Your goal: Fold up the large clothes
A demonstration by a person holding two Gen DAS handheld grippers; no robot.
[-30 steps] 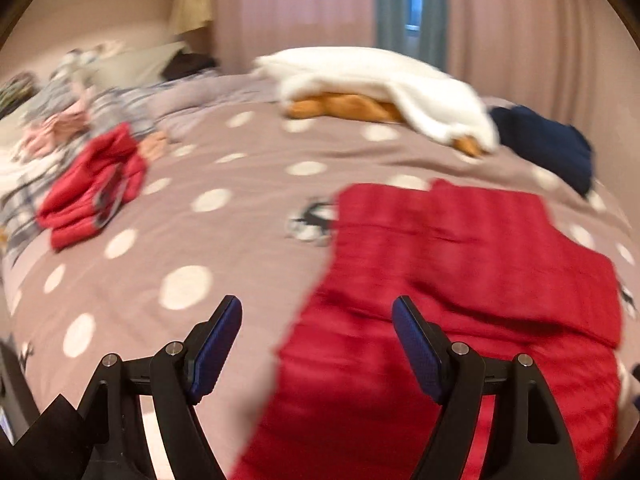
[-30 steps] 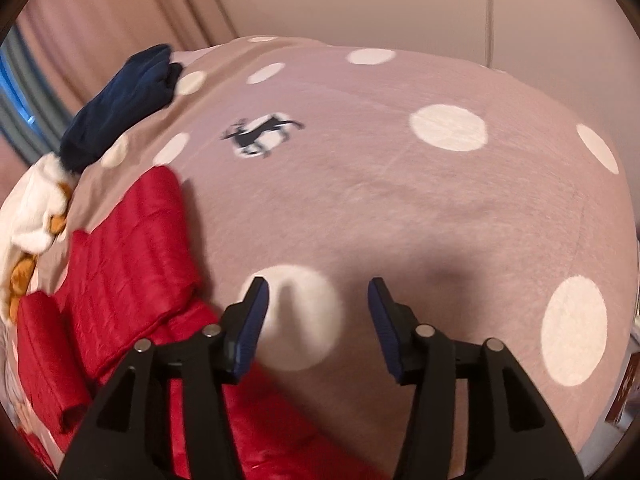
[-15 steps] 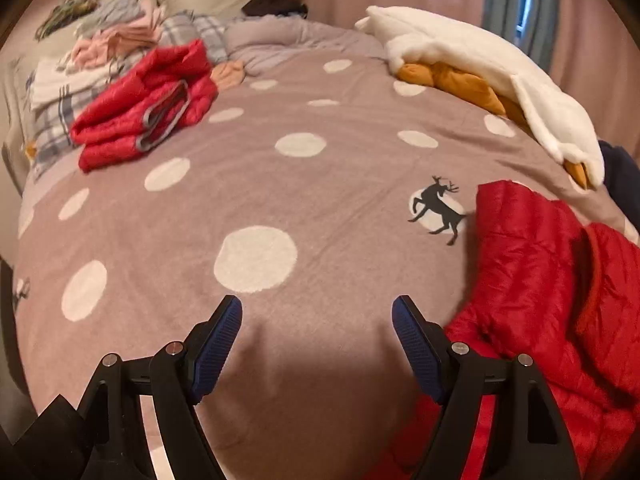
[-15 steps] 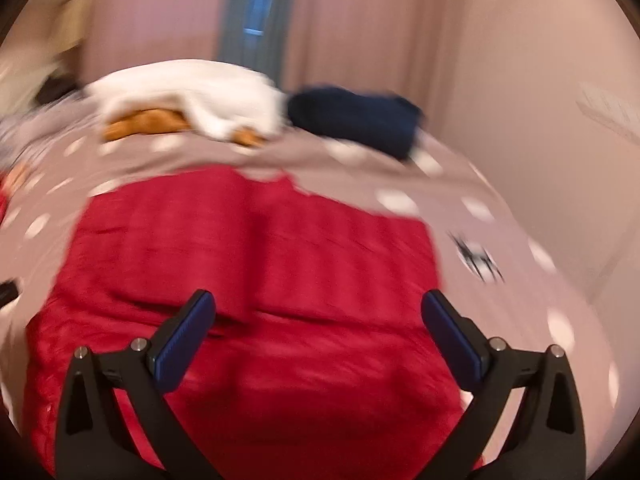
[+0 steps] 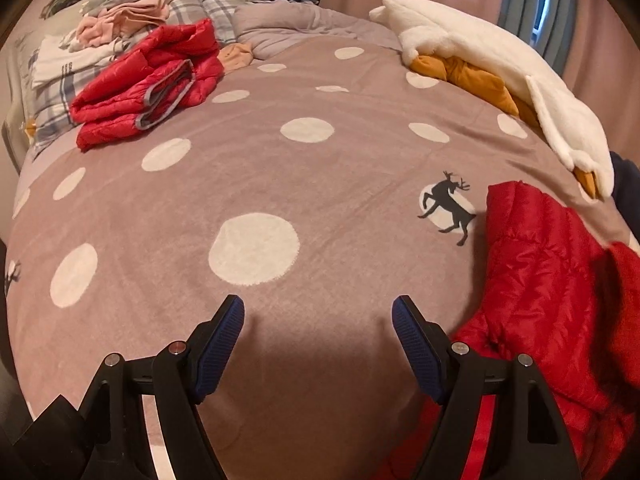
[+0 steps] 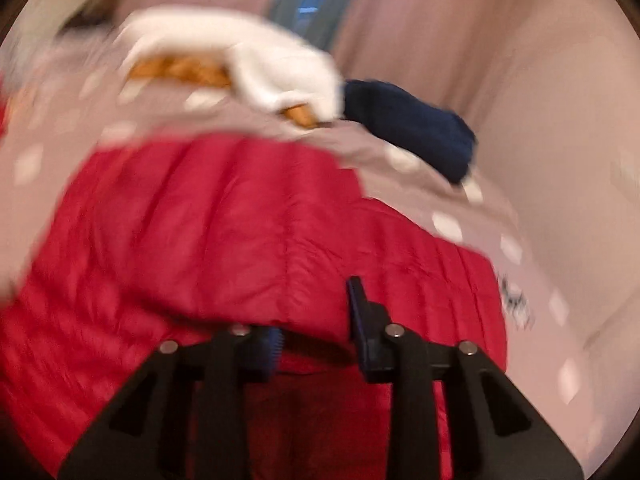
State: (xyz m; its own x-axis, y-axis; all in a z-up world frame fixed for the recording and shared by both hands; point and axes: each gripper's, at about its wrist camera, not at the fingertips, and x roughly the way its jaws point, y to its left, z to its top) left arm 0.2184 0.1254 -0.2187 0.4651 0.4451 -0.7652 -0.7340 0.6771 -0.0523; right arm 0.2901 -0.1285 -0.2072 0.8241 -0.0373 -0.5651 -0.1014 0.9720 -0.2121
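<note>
A red quilted puffer jacket (image 6: 248,224) lies spread on the polka-dot bedspread (image 5: 280,160). Its rumpled left edge shows at the right of the left wrist view (image 5: 540,280). My left gripper (image 5: 318,326) is open and empty above bare bedspread, just left of the jacket. My right gripper (image 6: 316,320) has its jaws narrowed around a raised fold of the jacket's near edge; the view is blurred and one finger is partly hidden by the fabric.
A second red jacket (image 5: 148,80) lies folded at the far left by a pile of clothes and pillows (image 5: 120,20). A white and mustard fleece (image 5: 500,68) and a navy garment (image 6: 408,128) lie at the far side. A wall stands to the right (image 6: 560,120).
The right gripper has dropped onto the jacket's near edge and its jaws have closed from wide open to narrow around a fold. The left gripper stays open and has held nearly still.
</note>
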